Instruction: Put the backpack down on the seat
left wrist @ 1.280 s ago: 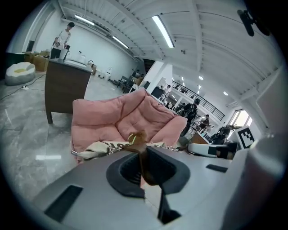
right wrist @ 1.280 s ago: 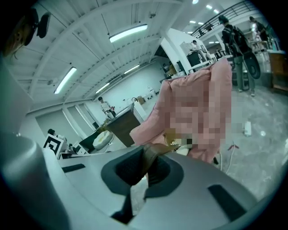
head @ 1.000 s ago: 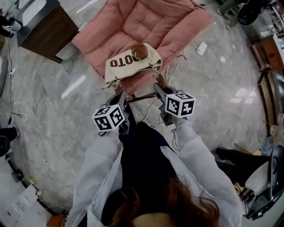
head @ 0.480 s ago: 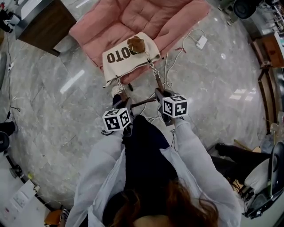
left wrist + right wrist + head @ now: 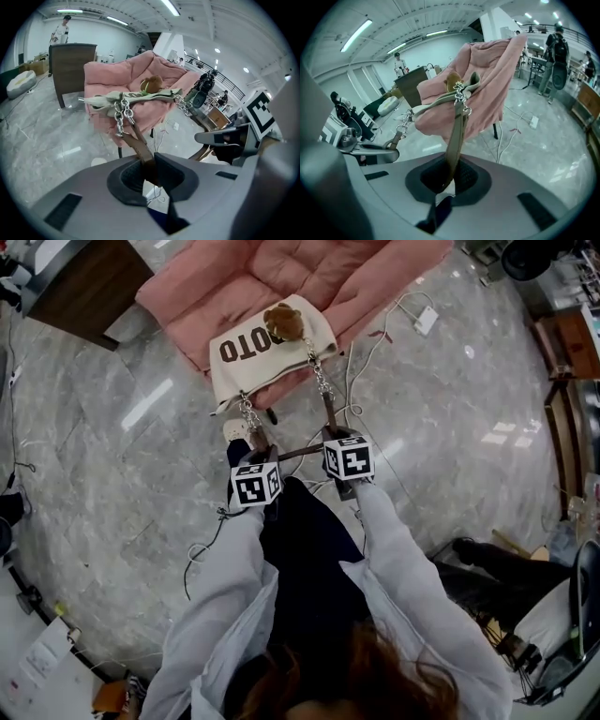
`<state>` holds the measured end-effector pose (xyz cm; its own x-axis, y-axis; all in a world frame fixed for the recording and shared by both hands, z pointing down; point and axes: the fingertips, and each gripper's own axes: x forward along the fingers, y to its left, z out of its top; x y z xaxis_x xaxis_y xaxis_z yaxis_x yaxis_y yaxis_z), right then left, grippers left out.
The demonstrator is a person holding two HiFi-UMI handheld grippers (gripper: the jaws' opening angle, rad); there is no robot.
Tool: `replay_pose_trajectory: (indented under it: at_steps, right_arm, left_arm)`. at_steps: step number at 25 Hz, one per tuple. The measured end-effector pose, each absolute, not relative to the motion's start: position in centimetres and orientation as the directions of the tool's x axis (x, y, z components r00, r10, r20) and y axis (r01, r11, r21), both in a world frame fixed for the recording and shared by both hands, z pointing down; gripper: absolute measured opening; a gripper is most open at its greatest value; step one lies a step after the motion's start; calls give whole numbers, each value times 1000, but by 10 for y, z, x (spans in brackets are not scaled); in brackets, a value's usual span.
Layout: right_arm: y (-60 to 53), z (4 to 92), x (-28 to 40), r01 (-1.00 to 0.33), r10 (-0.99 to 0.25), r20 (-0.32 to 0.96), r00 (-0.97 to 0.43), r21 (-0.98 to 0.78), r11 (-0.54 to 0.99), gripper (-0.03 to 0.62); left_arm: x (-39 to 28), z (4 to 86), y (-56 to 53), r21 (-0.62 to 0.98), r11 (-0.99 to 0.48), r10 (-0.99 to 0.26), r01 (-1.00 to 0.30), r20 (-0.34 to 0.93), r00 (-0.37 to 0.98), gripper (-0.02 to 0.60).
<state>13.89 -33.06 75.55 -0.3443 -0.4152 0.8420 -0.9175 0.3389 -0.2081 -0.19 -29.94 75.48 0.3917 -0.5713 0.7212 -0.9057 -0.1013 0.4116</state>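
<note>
Backpack position: the cream canvas backpack with dark brown lettering (image 5: 246,357) lies across the front edge of the pink quilted cushioned seat (image 5: 216,282). Its upper part rests on the cushion and its lower edge overhangs toward the grey marble floor (image 5: 450,456). A small brown plush charm (image 5: 281,322) sits on top of the backpack.

Left gripper (image 5: 257,444): your jaws are closed on a brown leather strap (image 5: 136,140). The strap rises out of them to a silver chain (image 5: 121,116), which hooks onto the near corner of the backpack (image 5: 136,96). The seat (image 5: 140,70) stands behind it.

Right gripper (image 5: 331,432): your jaws are pressed together on the second strap (image 5: 455,133), an olive-brown band. It runs straight up to a second chain (image 5: 461,96) at the backpack's other corner (image 5: 440,101), with the plush charm (image 5: 451,82) just behind it.

Relative layout: you hold both grippers side by side in front of the seat, clear of the backpack, and only the straps and chains link them to it. In the head view a short run of brown strap (image 5: 302,451) spans from one gripper to the other.

Surroundings: white cables (image 5: 375,371) trail on the floor to the right of the seat. A dark wooden cabinet (image 5: 84,287) stands to its left.
</note>
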Motion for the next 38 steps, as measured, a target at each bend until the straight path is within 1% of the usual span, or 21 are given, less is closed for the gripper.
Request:
replay_pose_trajectory:
  at_steps: [6,7,8,9,10,11,12,14,15,17,19,23,29,32,34,38]
  right_arm:
    - [-336,756,137,-916,-443,812,-379,-260,306,14]
    - [-337,755,136,-913,-436,810,-392,-285,292,18]
    - [-338,754,134,-910,-429,808,-405,-307,280,40]
    - [-340,751,132,-907,-425,805,-414,-322,272,104]
    - [-342,748,131,-905,-422,804,-419,-332,267,176]
    - [-343,747,130,-903,-417,804,-423,-340,262,257]
    - [-342,747,129,-902,-414,803,-428,-349,255,305]
    - [-341,745,127,-895,-416,793,-445,-381,231,410]
    - [-340,744,127,-890,-421,784,-456,-402,215,431]
    - [-337,740,127,-878,-435,765,-475,-440,187,453]
    - [-334,734,127,-868,-452,745,-491,-463,180,466]
    - [-331,716,127,-845,-491,698,-522,-501,186,468]
    - [-331,666,133,-819,-566,612,-552,-526,231,467]
    - [-332,637,139,-807,-623,557,-550,-547,223,466]
    - [-333,618,141,-793,-655,516,-552,-567,222,446]
    - [-330,575,140,-771,-701,437,-563,-584,254,431]
  left_arm:
    - [-6,753,-306,436,-67,-595,-897,705,387,38]
    - [-7,752,-307,431,-66,-598,-900,705,381,39]
    - [-9,752,-310,416,-72,-602,-906,706,372,41]
    - [-10,751,-312,395,-89,-604,-914,709,365,68]
    - [-9,751,-313,377,-114,-601,-919,711,366,193]
    - [-9,751,-314,365,-138,-595,-921,712,372,336]
    - [-10,750,-313,359,-152,-591,-921,714,376,353]
    - [-16,746,-312,360,-152,-594,-921,711,376,362]
    - [-19,743,-311,368,-142,-600,-919,707,375,362]
    - [-24,737,-310,385,-123,-614,-915,695,375,364]
    - [-27,729,-311,395,-121,-628,-911,680,379,362]
    - [-29,711,-312,402,-141,-646,-904,655,392,362]
    - [-33,675,-302,419,-153,-672,-895,620,405,362]
    - [-37,652,-298,420,-155,-698,-894,594,400,362]
    - [-42,635,-298,424,-151,-722,-893,570,393,362]
    - [-46,597,-296,432,-167,-764,-886,512,394,362]
